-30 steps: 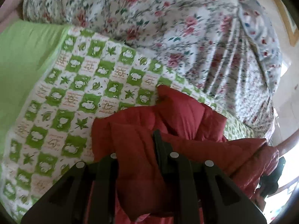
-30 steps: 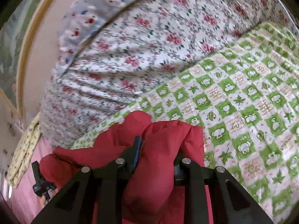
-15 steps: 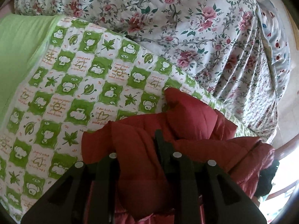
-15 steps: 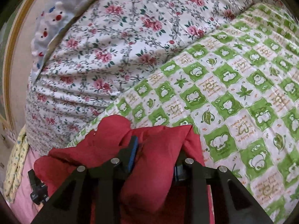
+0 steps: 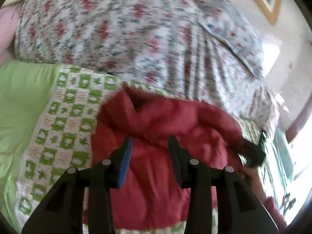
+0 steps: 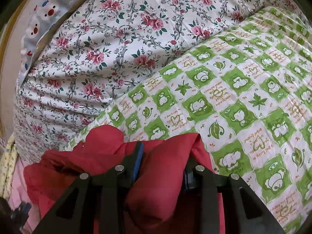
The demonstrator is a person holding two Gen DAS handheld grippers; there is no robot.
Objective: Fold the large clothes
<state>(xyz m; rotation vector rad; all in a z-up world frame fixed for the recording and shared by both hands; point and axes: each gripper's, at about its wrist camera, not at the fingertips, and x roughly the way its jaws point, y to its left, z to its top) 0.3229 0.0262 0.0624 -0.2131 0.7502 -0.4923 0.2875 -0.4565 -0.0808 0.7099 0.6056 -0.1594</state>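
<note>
A puffy red jacket [image 5: 156,120] lies bunched on a green-and-white checked quilt [image 5: 64,128]. My left gripper [image 5: 150,138] hovers just above it. Its jaws are opening, and nothing is pinched between the blue pads; this view is blurred by motion. In the right wrist view a thick fold of the red jacket [image 6: 101,140] bulges up between the fingers of my right gripper [image 6: 163,156]. It still touches both pads while those jaws are opening slightly. The right fingertip is hidden by the fabric. A hand [image 5: 251,175] with the other gripper shows at the jacket's right end.
A big floral duvet [image 6: 117,39] is heaped behind the jacket, with a bear-print pillow [image 6: 39,19] beyond it. The checked quilt [image 6: 243,97] stretches away to the right. A plain green sheet [image 5: 19,97] lies at the left. A framed picture [image 5: 269,0] hangs on the wall.
My left gripper has spread its fingers, let the red jacket go and lifted away from it. My right gripper has sunk closer to the quilt with the fold still between its fingers.
</note>
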